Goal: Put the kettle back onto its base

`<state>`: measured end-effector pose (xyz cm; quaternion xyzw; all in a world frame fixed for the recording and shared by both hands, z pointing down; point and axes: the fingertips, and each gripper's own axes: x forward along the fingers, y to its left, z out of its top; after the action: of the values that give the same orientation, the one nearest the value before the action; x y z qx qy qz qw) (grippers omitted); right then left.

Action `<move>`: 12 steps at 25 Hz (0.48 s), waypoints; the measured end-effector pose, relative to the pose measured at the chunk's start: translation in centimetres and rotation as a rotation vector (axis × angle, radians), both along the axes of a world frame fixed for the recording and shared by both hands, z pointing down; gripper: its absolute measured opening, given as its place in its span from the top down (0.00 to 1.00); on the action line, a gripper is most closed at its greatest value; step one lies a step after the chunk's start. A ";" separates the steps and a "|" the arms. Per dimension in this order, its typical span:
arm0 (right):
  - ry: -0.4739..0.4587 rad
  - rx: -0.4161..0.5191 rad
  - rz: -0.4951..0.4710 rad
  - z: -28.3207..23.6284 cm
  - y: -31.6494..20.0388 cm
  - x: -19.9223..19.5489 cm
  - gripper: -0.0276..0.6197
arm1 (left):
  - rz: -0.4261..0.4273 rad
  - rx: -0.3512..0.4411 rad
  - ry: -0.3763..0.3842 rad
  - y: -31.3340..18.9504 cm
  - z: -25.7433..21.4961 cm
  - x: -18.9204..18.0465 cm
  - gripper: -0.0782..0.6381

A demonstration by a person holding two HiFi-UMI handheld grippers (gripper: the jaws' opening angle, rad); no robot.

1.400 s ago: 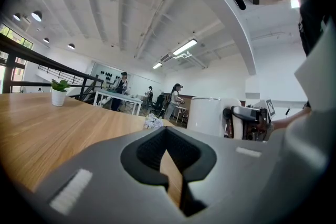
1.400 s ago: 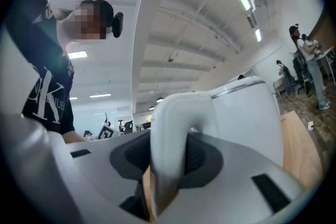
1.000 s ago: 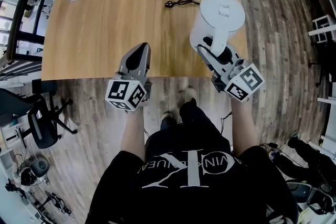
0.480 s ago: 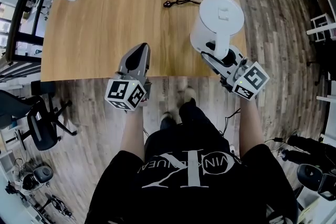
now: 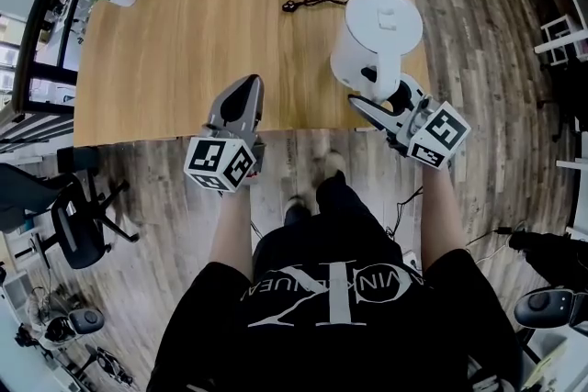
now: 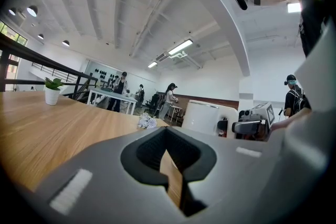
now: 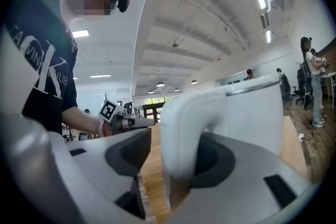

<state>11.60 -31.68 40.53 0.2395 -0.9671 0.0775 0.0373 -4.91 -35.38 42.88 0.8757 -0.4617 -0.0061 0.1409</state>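
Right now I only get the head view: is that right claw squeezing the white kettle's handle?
Observer: No. In the right gripper view, the jaws of the right gripper are opening with the handle between them; one pad stands clear of it.
Operator: And the left claw, holding anything?
Observer: Nothing. The left gripper view shows the left gripper shut and empty.
Operator: Anyone else around?
Observer: Yes. That view shows people standing at tables beyond the far end of the wooden table.

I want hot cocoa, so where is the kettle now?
In the head view, the white kettle sits at the table's right side, its handle between the right gripper's opening jaws.
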 end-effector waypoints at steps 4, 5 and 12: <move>0.114 -0.013 -0.027 1.5 -0.1 0.3 0.66 | 0.008 -0.002 -0.004 0.2 0.1 0.3 0.88; 0.195 -0.027 -0.043 3.0 0.1 0.3 0.66 | 0.010 -0.003 -0.004 0.3 0.1 0.4 0.88; 0.132 -0.099 0.049 5.6 0.1 1.7 0.66 | 0.020 -0.011 -0.007 0.6 0.4 0.5 0.88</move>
<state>13.27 -31.53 46.15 0.2657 -0.9513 0.1101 0.1109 -4.45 -34.82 43.27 0.8796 -0.4533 0.0008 0.1445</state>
